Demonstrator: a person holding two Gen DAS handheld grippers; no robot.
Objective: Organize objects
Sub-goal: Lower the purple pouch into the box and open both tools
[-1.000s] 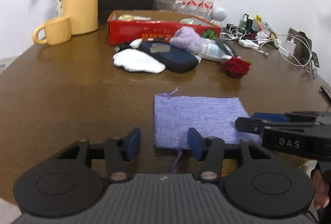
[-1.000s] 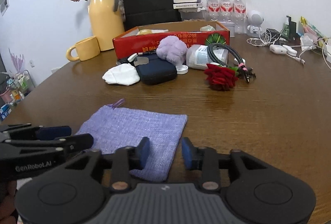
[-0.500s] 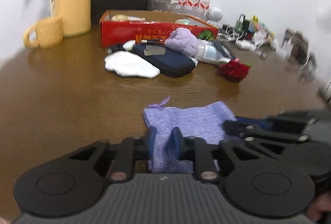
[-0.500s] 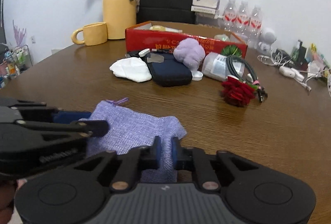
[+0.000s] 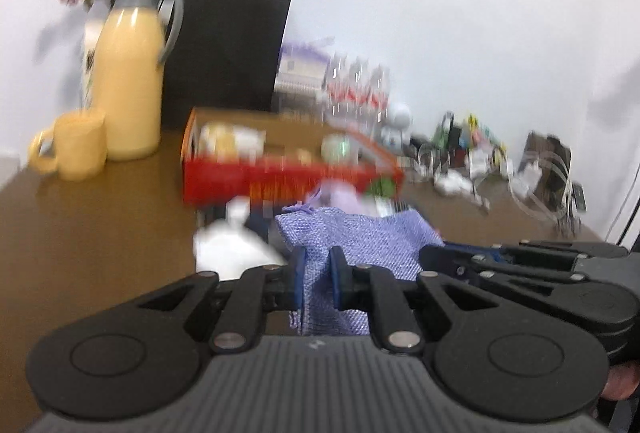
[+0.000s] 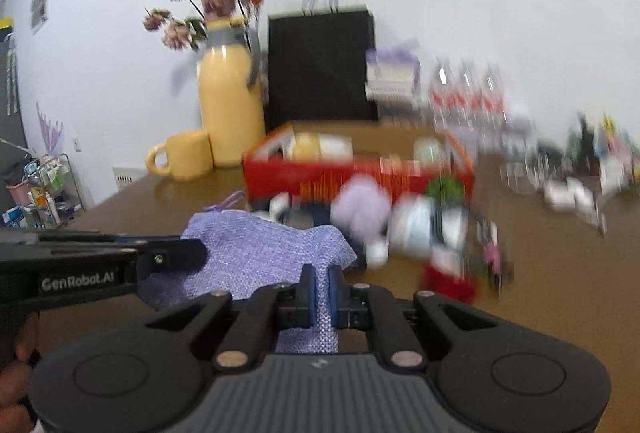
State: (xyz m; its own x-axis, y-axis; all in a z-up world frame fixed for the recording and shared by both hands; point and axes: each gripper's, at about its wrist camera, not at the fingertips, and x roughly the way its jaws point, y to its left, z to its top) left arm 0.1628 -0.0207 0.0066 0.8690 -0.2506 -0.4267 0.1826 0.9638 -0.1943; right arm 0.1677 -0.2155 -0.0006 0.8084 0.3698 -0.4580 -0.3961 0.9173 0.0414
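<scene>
1. Left wrist view is showing the left gripper [image 5: 317,281] pinching one near edge of the purple pouch [image 5: 360,237], its blue pads closed onto the woven cloth.
2. Right wrist view is showing the right gripper [image 6: 322,297] clamping the other near edge of the same pouch, jaws closed on fabric.
3. The pouch is hanging between the two grippers, apparently lifted above the wooden table [image 6: 560,273], in front of the red box [image 6: 360,173]; blur is hiding finer detail.
4. It is sagging and creasing, so it is looking light, soft and limp.
5. Gripping at the edges is seeming sensible; the cloth is likely needing a firm pinch to avoid slipping.
</scene>
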